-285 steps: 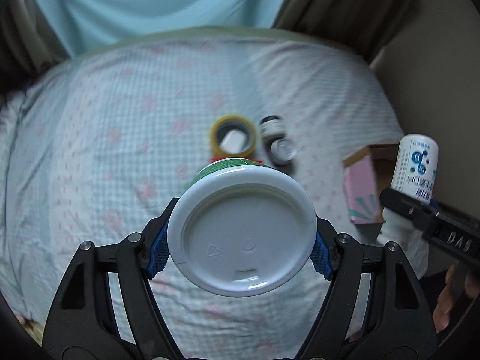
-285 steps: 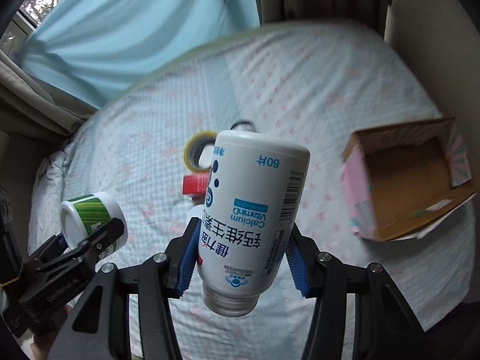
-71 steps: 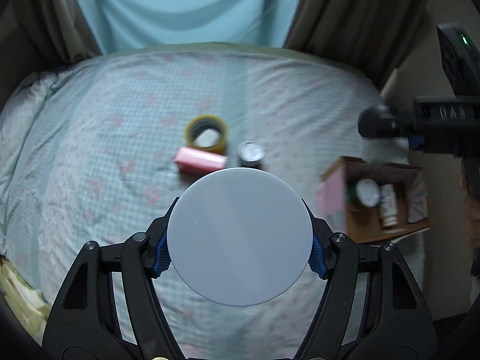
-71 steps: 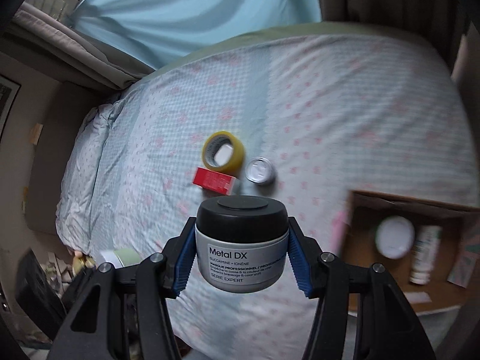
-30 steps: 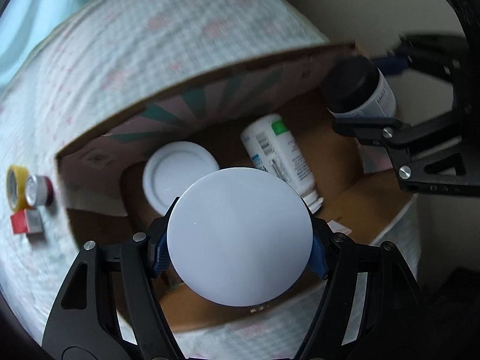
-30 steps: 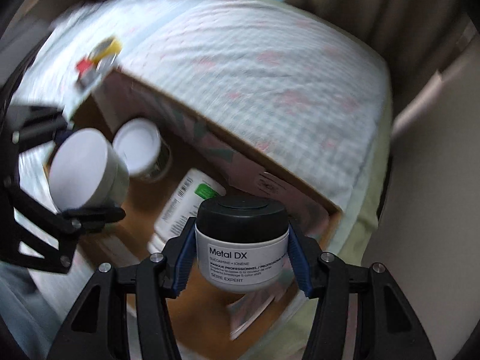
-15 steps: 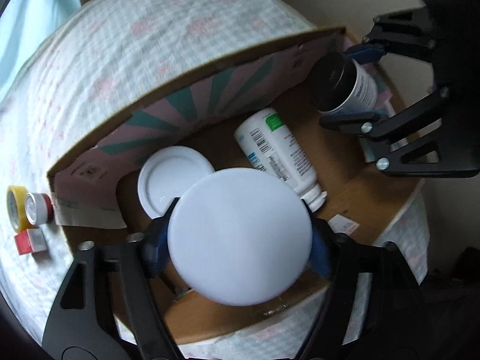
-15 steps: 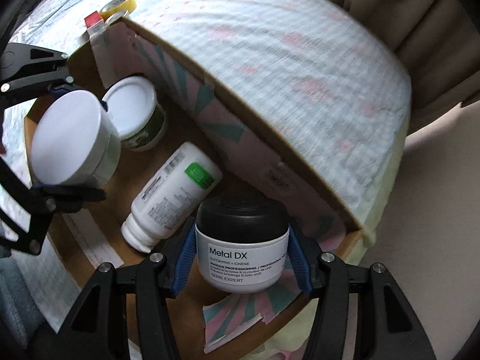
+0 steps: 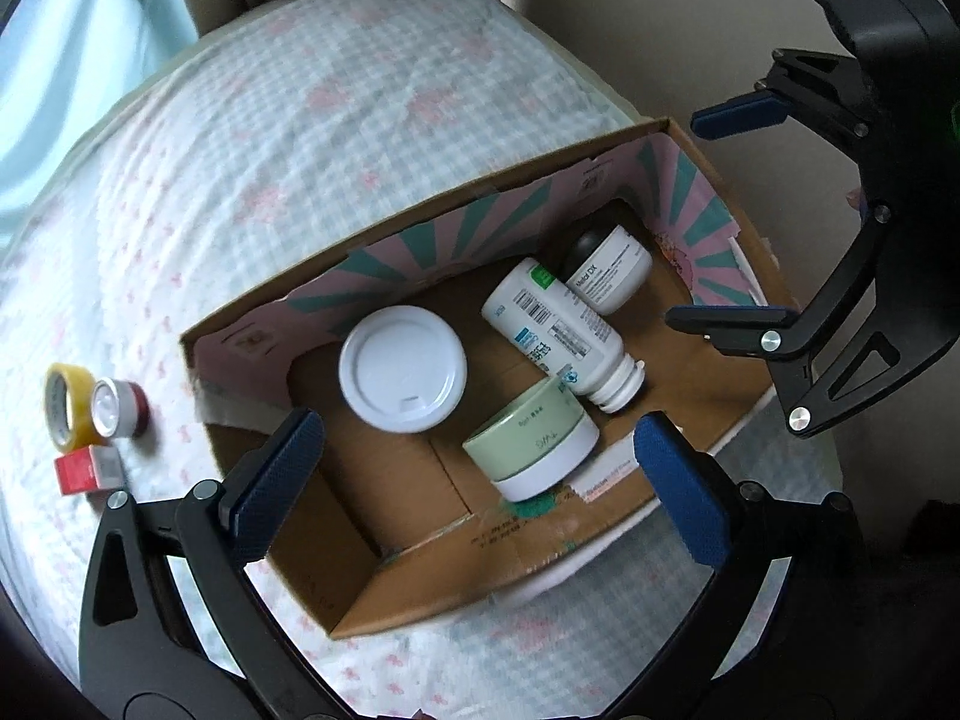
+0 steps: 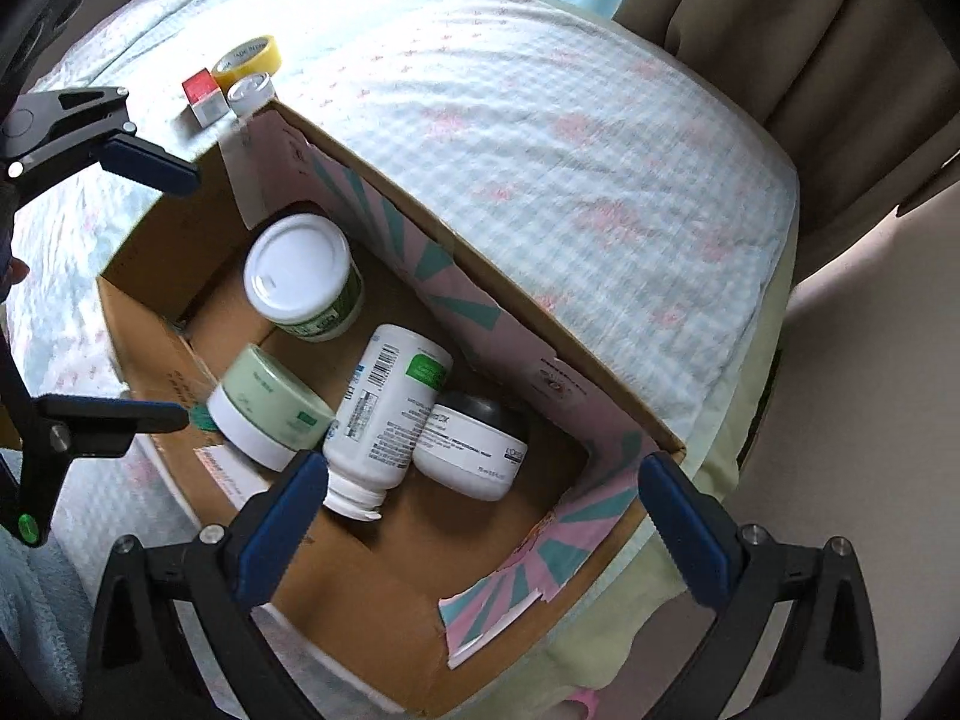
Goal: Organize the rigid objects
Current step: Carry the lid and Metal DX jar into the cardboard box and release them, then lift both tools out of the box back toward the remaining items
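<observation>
Both the left gripper (image 9: 480,480) and right gripper (image 10: 483,516) hover with fingers spread, empty, above the cardboard box (image 9: 420,564) holding four containers.

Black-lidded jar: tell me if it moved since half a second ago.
Yes. The black-lidded jar dropped from the right tongs into the cardboard box, against the white bottle.

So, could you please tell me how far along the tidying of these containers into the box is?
Four items lie in the cardboard box: the white-lidded green tub, white pill bottle, pale green jar and black-lidded white jar. Nothing is in hand: the left hand-held gripper and right hand-held gripper are both open. Left on the bed: the yellow tape roll, small red tin and red box.
</observation>
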A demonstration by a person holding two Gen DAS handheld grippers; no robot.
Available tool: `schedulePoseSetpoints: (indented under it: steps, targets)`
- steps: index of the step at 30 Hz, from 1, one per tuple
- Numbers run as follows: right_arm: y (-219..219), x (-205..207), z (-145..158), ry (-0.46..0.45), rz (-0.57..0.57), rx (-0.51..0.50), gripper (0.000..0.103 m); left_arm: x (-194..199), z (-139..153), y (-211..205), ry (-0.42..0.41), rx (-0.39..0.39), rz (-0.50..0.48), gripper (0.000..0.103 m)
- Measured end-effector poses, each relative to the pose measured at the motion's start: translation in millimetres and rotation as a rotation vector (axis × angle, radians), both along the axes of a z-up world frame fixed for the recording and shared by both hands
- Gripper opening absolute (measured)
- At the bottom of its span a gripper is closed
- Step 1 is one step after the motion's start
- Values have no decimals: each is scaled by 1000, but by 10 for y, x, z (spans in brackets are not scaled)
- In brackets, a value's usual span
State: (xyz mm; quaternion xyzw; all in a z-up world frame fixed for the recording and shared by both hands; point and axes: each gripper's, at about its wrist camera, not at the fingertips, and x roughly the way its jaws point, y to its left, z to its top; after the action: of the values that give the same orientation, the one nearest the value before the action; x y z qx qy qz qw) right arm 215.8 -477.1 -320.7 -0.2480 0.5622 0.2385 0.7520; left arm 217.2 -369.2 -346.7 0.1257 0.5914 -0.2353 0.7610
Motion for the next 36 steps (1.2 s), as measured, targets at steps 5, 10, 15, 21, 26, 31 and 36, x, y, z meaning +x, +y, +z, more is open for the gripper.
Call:
schedulePoseSetpoints:
  steps: [5, 10, 15, 21, 26, 31, 36]
  targets:
    - [-4, -42, 167, -19, -18, -2, 103, -75, 195, 130, -8, -4, 25, 103]
    - [16, -190, 441, -57, -27, -21, 103, -205, 493, 311, -27, -12, 54, 103]
    - [123, -372, 737, -70, -32, -9, 103, -382, 808, 632, -64, -17, 111, 103]
    - [402, -568, 1006, -111, -40, 15, 103, -604, 1120, 1269, -95, -34, 224, 103]
    - [767, -683, 1153, -127, -64, 48, 103, -759, 1321, 1953, -126, -32, 323, 103]
    - [1222, -766, 1237, -142, -102, 86, 103, -809, 1367, 2599, -139, -36, 402, 103]
    - [1795, -766, 1267, -127, -194, 145, 103, -756, 1352, 3332, -134, -57, 455, 103]
